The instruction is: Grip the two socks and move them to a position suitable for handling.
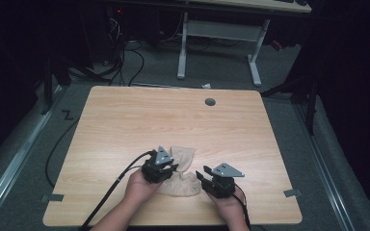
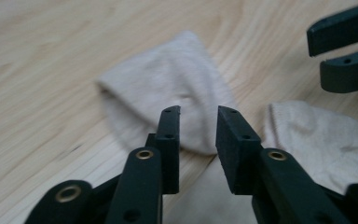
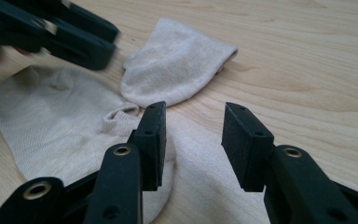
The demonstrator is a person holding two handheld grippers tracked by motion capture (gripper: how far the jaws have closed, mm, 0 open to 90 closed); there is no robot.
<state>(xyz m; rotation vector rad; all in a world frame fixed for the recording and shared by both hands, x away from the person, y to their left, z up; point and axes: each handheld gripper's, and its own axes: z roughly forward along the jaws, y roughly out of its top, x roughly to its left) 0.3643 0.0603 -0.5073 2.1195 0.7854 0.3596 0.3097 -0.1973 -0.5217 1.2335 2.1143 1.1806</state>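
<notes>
Socks of beige knit cloth [image 1: 180, 173] lie flat on the pale wooden surface [image 1: 125, 125] between both tools; left tool [image 2: 197, 122] and right tool [image 3: 193, 126] stand apart, holding nothing, probably freeing the folded pair.

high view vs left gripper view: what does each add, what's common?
High view adds the whole table with its round grommet hole, the hands, the trailing cables, the floor and a white desk frame behind. Left gripper view adds a close look at the left gripper, its jaws apart with nothing between the pads, and the sock's knit texture. Both share the beige socks lying on the wood and the right gripper.
</notes>
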